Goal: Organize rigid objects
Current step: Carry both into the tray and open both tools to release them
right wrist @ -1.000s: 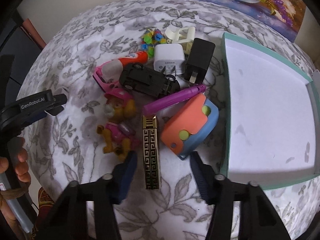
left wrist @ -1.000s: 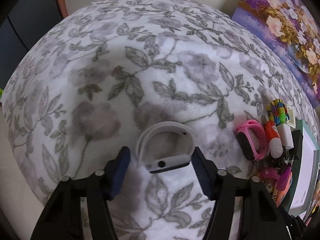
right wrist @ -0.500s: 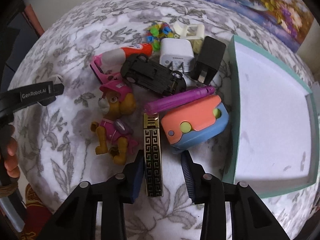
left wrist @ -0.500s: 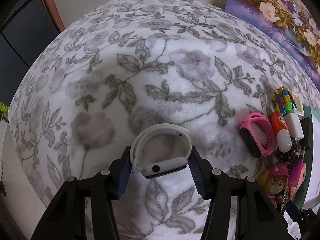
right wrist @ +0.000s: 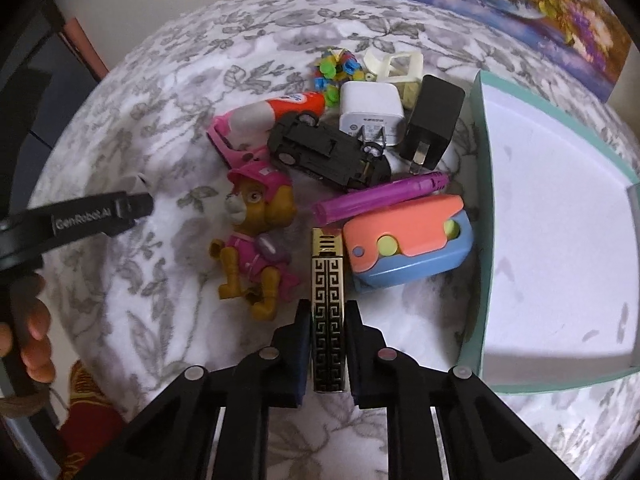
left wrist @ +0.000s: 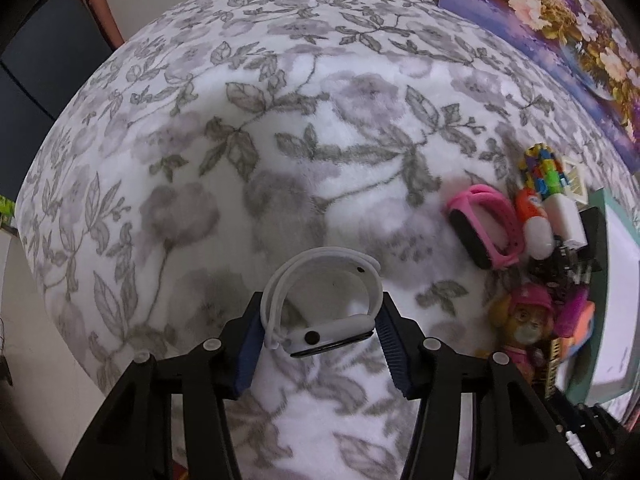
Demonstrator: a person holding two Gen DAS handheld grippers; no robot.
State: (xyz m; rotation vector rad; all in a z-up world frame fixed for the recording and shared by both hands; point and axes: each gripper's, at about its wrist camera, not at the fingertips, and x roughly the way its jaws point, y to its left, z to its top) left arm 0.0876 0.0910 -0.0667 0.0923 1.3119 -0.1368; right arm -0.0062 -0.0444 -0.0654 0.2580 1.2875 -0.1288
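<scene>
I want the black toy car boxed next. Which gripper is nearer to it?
Right. The right gripper, shut on the gold-patterned lighter, sits just in front of the pile holding the black toy car. The left gripper holds the white watch, apart from the pile.

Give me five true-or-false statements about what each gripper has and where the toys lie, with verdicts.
1. The right gripper is shut on the gold-and-black lighter. True.
2. The left gripper grips a pink watch. False: it is shut on the white watch.
3. The teal tray holds the toy car. False: the toy car lies upside down on the blanket.
4. The purple marker lies beside the orange-and-blue toy. True.
5. The pup figure stands upright. False: it lies down.
</scene>
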